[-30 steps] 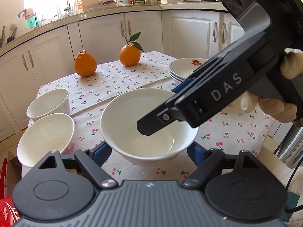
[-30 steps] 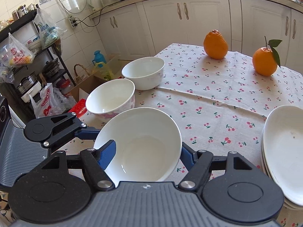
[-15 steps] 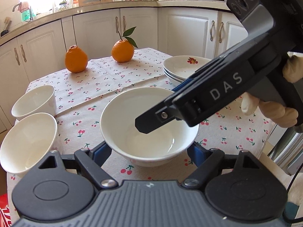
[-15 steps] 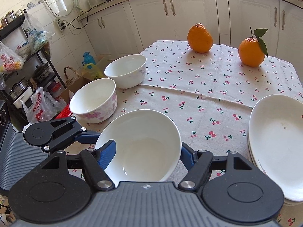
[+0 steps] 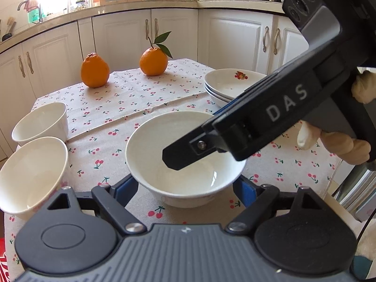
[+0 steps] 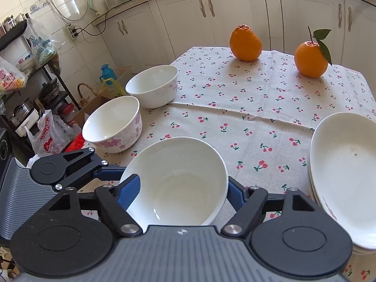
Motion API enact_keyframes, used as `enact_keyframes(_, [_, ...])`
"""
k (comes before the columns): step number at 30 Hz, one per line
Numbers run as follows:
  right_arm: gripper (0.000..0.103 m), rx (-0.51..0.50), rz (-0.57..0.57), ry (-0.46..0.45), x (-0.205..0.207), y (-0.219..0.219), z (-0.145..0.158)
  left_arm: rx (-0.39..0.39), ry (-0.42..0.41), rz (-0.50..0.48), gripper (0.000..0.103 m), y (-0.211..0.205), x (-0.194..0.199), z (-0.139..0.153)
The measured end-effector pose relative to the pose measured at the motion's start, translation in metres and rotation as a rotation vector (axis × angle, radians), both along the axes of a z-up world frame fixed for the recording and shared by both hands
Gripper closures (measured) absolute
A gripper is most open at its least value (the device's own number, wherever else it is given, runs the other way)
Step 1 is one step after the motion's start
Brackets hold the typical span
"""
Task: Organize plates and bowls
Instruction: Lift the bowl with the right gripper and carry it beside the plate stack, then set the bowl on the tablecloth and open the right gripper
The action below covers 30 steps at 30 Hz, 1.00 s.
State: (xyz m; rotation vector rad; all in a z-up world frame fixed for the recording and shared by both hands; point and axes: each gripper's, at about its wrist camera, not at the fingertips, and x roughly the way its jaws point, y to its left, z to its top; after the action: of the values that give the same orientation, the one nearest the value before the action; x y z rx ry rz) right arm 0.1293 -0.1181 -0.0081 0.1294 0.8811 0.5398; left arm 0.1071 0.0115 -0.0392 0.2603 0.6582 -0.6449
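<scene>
White bowl [image 5: 185, 162] on the surface, just beside the stacked plates [image 5: 231, 87]. Left tool [image 5: 185, 191] and right tool [image 6: 183, 189] both released, jaws just opened, straddling it. Glazed ceramic: rigid, slippery, breakable; best gripped across the rim.

On the side of the black plastic right gripper [image 5: 169, 158] that reaches in over the plain white ceramic bowl [image 5: 185, 164], you can read the pale capital letters "DAS", printed along its dark body and slanting upward to the right. In the right wrist view, you see red printing on the crumpled white plastic bag [image 6: 47, 136] on the floor and on the clear bag of goods [image 6: 9, 80] hanging at the left edge, but the characters are too small and warped for you to read. The bottle labels on the counter are likewise illegible.
</scene>
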Motion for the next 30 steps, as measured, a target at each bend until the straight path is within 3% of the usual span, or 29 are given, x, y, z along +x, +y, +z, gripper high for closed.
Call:
enact_keyframes(2, [0.0,0.015,-0.003,-0.02,-0.002,-0.001,0.002,-0.002,-0.013,-0.005,0.006,0.0,-0.002,0.002])
enact_keyframes(18, [0.0,-0.155,0.019,-0.131,-0.014,0.025,0.02,0.023,-0.052,0.103,0.005,0.039,-0.023,0.014])
enact_keyframes(30, [0.0,-0.178,0.074,-0.148,-0.019,0.051,0.027,0.048,-0.076,0.2,0.005,0.067,-0.03,0.012])
